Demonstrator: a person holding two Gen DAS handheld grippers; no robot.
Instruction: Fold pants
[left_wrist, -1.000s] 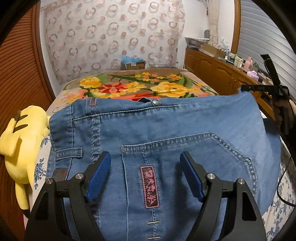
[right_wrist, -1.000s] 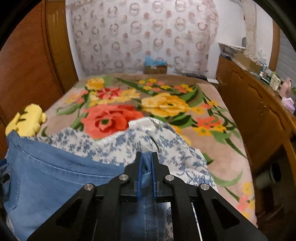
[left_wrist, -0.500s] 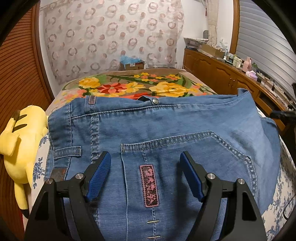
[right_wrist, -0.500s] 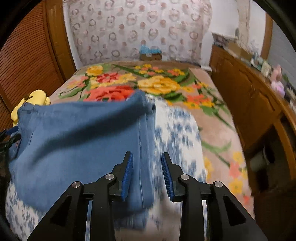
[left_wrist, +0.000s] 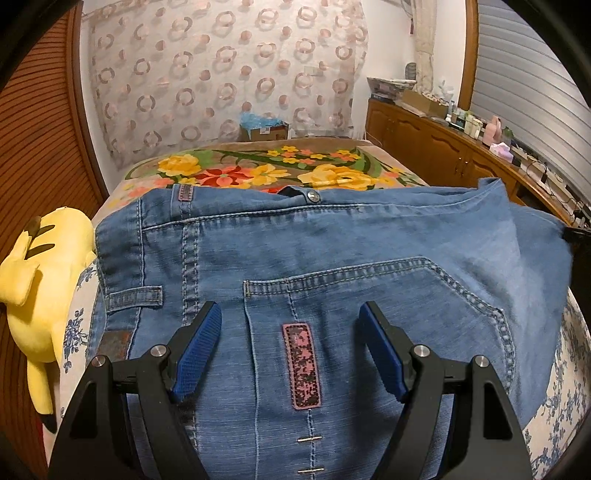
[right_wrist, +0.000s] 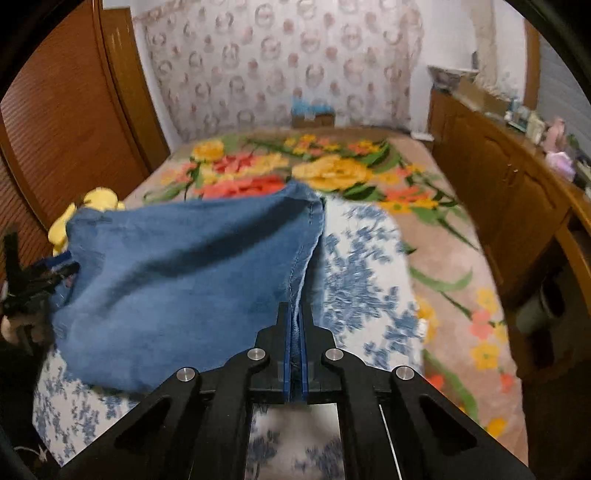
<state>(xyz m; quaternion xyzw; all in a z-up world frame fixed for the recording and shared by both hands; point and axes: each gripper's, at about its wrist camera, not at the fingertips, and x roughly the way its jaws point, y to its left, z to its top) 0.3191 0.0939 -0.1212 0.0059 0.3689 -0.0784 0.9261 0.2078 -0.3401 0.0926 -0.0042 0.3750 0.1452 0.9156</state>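
Pinching the side seam of the jeans (right_wrist: 192, 273) on the bed (right_wrist: 436, 236) in our clenched right tongs (right_wrist: 294, 354), we kept the released left tongs (left_wrist: 290, 350) over the back pocket, waistband running crosswise beyond, denim spreading leftward from the right tongs.

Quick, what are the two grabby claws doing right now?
Left gripper: jaws open over the jeans, gripping nothing.
Right gripper: jaws shut on the jeans' seamed edge.

no readable text, jeans patch (left_wrist: 301, 365) illegible
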